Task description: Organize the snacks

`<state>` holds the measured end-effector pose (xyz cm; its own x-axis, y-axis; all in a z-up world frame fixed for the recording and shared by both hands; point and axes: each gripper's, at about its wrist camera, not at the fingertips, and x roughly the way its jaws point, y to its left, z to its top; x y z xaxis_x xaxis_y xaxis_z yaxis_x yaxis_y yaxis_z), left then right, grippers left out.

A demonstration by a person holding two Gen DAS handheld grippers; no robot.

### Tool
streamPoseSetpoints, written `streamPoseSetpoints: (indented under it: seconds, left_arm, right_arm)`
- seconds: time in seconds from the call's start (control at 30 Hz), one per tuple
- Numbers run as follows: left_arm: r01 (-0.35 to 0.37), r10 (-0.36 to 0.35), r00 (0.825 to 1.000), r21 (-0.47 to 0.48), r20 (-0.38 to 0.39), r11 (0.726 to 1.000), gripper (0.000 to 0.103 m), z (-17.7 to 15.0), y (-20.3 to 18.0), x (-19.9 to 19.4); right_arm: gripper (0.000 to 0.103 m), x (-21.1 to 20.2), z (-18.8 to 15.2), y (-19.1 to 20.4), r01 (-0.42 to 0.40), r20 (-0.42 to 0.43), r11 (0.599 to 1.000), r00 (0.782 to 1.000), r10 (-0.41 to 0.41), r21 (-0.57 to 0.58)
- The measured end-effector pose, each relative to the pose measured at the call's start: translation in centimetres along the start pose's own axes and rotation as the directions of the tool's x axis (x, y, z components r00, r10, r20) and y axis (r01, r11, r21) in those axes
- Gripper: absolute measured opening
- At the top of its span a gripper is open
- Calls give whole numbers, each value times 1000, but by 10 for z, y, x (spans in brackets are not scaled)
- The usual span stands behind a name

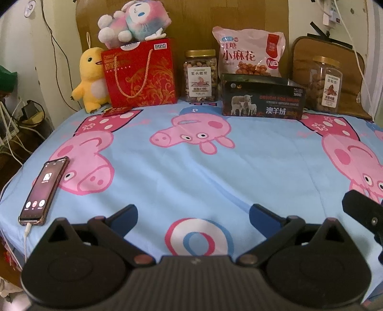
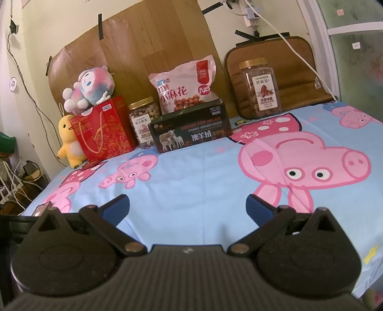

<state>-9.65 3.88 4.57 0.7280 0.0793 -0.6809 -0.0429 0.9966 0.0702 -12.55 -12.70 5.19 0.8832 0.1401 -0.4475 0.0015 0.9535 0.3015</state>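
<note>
Along the far edge of the table stand a red gift bag point(image 1: 140, 74) point(image 2: 104, 129), a clear jar of nuts point(image 1: 201, 76) point(image 2: 143, 120), a pink snack bag point(image 1: 249, 51) point(image 2: 185, 85) leaning behind an open black box point(image 1: 262, 97) point(image 2: 190, 128), and a second jar of nuts point(image 1: 324, 83) point(image 2: 259, 87) at the right. My left gripper point(image 1: 193, 215) hovers open near the table's front, empty. My right gripper point(image 2: 188, 207) is open and empty too, well short of the snacks. Part of the right gripper point(image 1: 363, 213) shows at the left wrist view's right edge.
A blue cartoon-pig cloth point(image 1: 191, 167) point(image 2: 215, 179) covers the table. A lit phone point(image 1: 44, 191) on a cable lies front left. A yellow plush point(image 1: 92, 79) point(image 2: 69, 141) stands beside the red bag, a pink plush point(image 1: 134, 21) point(image 2: 89, 89) on top. Cables hang at left.
</note>
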Motion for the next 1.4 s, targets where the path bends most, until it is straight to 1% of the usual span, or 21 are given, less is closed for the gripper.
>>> streamPoseSetpoints:
  seconds: [0.1,0.2,0.33,1.0,1.2,1.4]
  left_arm:
    - [5,-5,1000,0,-17,1000,103,0,-1,2]
    - [0,0,1000,7,-19,1000,103,-1,-1,2]
    - [12,-12,1000,5,-29,1000,103,-2,-1,2]
    - [26,-26,999,8,-42,1000,103,-1,-1,7]
    - [37,-36,998,16,-47,999,103,6,-4,13]
    - [36,-35,999,36,-36,999,103,20,-8,22]
  right_arm:
    - [103,0,0,-1,-3,1,1000,1000,3,1]
    - [103,0,0,0,-5,-1,1000,1000,5,1]
    - [103,0,0,-1,-5,-4,1000,1000,5,6]
    - [103,5,2,-2,-9,-14,1000,1000,9,-2]
    - [103,9,12,-7,-5,-15,1000,1000,5,-1]
    - [103,22,30,-12,-13,-39,1000,999,12,-22]
